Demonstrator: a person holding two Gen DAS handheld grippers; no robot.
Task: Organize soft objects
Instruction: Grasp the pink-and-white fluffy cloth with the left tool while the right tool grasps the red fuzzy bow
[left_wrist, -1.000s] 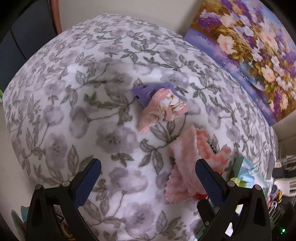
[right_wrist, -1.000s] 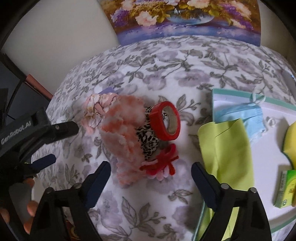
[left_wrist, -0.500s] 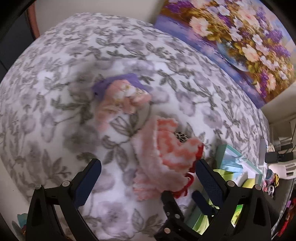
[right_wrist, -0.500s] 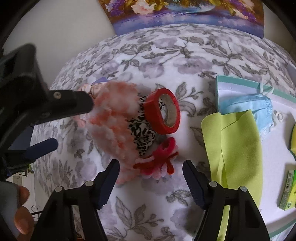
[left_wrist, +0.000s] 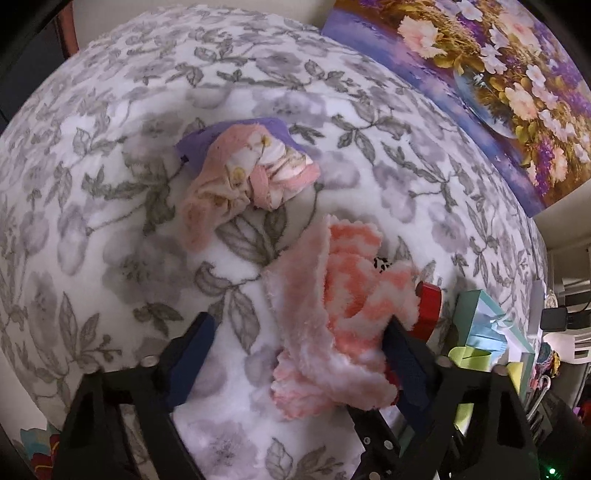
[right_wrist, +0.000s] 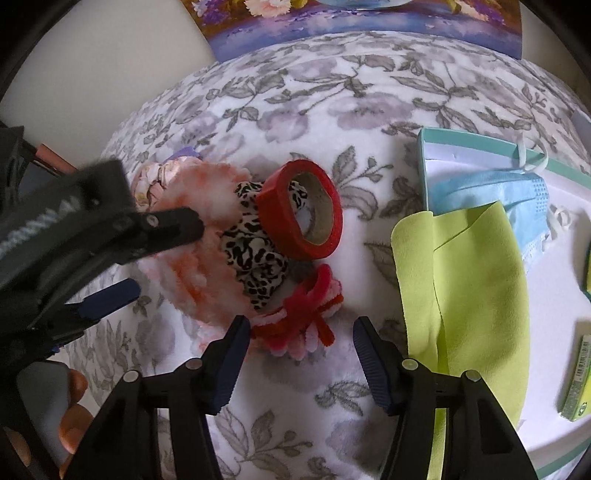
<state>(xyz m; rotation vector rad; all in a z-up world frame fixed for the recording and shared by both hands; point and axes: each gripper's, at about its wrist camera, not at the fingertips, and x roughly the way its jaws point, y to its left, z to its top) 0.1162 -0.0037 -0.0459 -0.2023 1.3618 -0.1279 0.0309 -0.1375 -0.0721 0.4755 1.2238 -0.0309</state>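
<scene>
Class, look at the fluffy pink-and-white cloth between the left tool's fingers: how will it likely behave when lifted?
The fluffy pink-and-white cloth lies crumpled in loose folds, so it probably droops and unfolds when lifted. Its plush pile suggests it is light and grips well. The leopard-print fabric lies against it and may drag along.

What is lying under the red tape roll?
The red tape roll leans on a leopard-print cloth, which lies partly on a fluffy pink cloth. Through the roll's hole, more leopard print shows. What is directly beneath the roll's lower edge is covered.
</scene>
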